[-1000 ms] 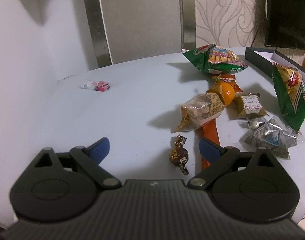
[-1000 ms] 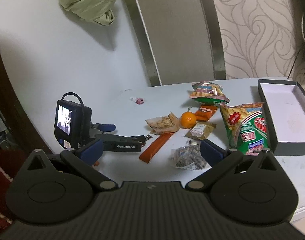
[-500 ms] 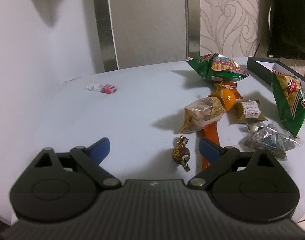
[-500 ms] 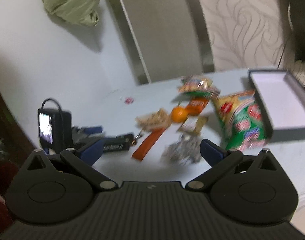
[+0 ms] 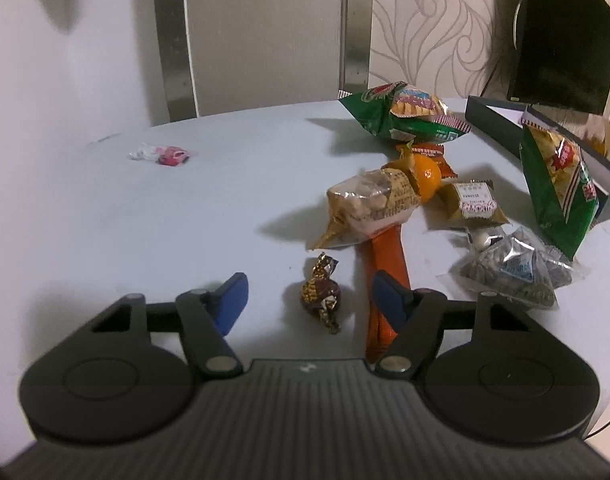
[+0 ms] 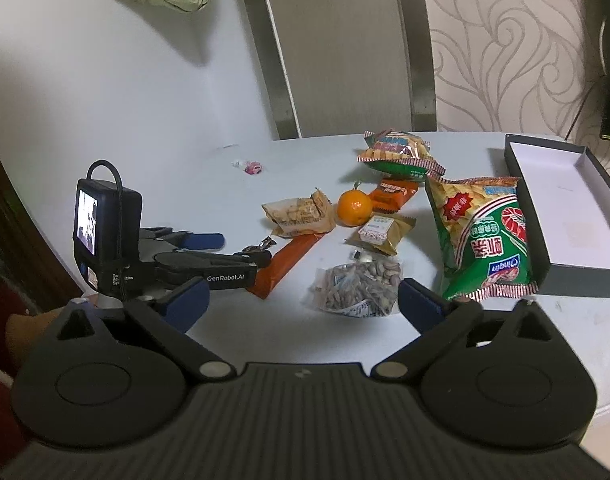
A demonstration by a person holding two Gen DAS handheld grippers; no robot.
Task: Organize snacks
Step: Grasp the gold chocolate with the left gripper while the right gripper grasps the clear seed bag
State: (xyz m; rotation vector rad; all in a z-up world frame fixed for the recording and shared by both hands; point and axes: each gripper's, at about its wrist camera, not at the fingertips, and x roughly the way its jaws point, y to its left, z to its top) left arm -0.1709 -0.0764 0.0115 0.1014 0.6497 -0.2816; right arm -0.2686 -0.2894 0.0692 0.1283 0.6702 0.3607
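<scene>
On pale round table: scattered snacks | swirl wallpaper behind | both grippers' fingers spread, empty

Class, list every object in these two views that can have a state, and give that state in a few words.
left gripper: open, around the chocolate candy
right gripper: open, empty
chocolate candy: wrapped, on the table
black box: open, empty
large chip bag: sealed, leaning on the box
small chip bag: sealed
seed packet: sealed, lying flat
orange: unpeeled
</scene>
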